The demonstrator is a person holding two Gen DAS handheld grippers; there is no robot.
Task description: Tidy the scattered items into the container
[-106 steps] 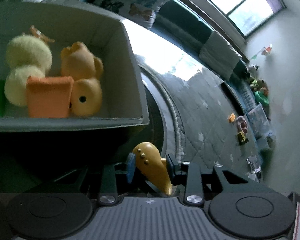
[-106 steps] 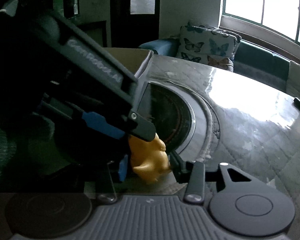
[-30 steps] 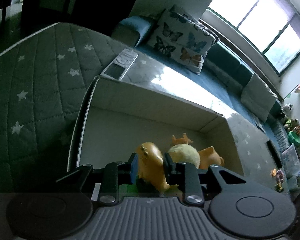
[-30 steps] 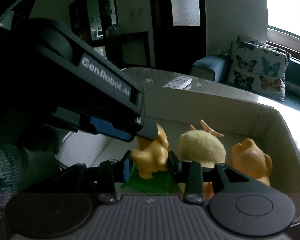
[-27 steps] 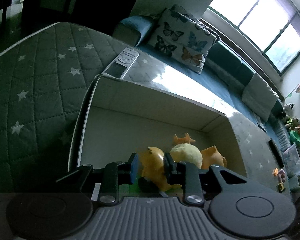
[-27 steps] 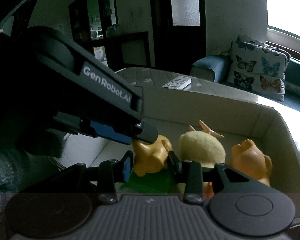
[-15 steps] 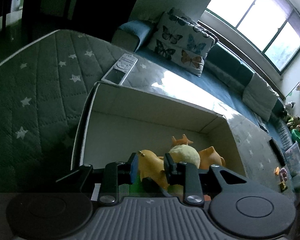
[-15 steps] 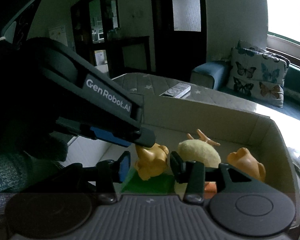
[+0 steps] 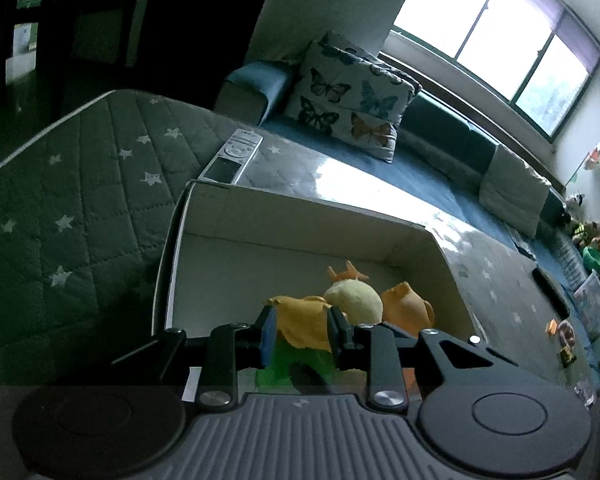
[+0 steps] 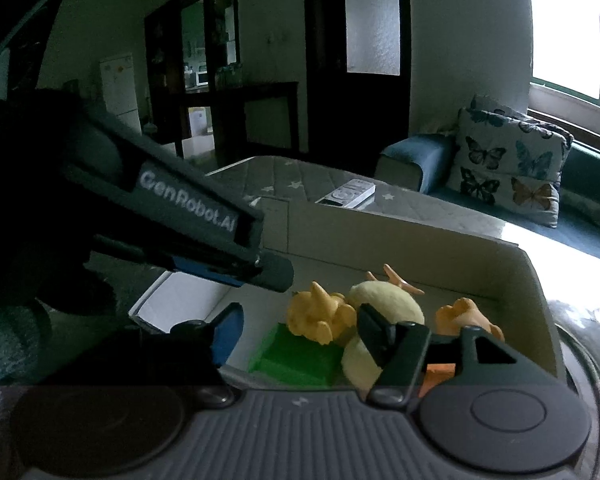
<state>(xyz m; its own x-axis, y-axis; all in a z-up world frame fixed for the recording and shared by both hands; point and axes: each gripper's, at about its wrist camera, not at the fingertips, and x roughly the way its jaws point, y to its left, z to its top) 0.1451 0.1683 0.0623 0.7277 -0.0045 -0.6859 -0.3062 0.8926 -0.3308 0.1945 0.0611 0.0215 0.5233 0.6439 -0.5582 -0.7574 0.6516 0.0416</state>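
Looking along the left gripper (image 9: 302, 334), its jaws sit spread either side of the yellow toy (image 9: 302, 322), which lies in the cardboard box (image 9: 300, 220) on top of a green block (image 9: 296, 364); whether the pads touch it is unclear. Just right of it rest a pale plush ball (image 9: 356, 300) and an orange toy (image 9: 406, 308). A remote (image 9: 232, 156) lies on the quilt beyond the far wall.

Over to the right wrist: the right gripper (image 10: 300, 332) hangs wide apart, gripping nothing, above the box (image 10: 400, 248). The yellow toy (image 10: 320, 316) rests on the green block (image 10: 296, 356), plush ball (image 10: 384, 300) touching its right side
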